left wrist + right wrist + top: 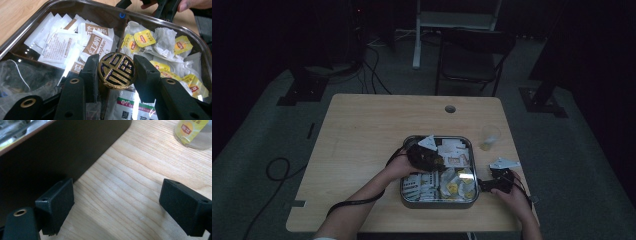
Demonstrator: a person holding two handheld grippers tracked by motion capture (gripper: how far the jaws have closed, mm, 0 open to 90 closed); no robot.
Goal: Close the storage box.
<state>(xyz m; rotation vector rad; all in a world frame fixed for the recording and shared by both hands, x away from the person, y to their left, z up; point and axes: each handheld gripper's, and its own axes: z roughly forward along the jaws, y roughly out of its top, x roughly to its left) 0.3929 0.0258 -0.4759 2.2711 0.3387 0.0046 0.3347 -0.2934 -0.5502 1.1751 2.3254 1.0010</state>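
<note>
While your left tongs (117,72) hang over the middle of the tin (473,165), they are clamped on a round gold-and-black knob (116,70), one pad pressed to each side of it. That knob sits where the tin's inner dividers meet, with white sachets (64,42) in the compartment beyond it on one side and yellow-tagged tea bags (160,41) in the one on the other. From above, your left hand (399,167) reaches in from the tin's near-left side.

Your right tongs (116,207) stand wide apart with nothing between them, just bare table (130,185). One pad lies close against the tin's dark outer wall (50,155); whether it touches, you cannot tell. From above, your right hand (512,196) rests on the table just beside the tin's near-right corner. A clear cup (490,136) with a yellow tag in it stands beyond, near the table's right edge.
</note>
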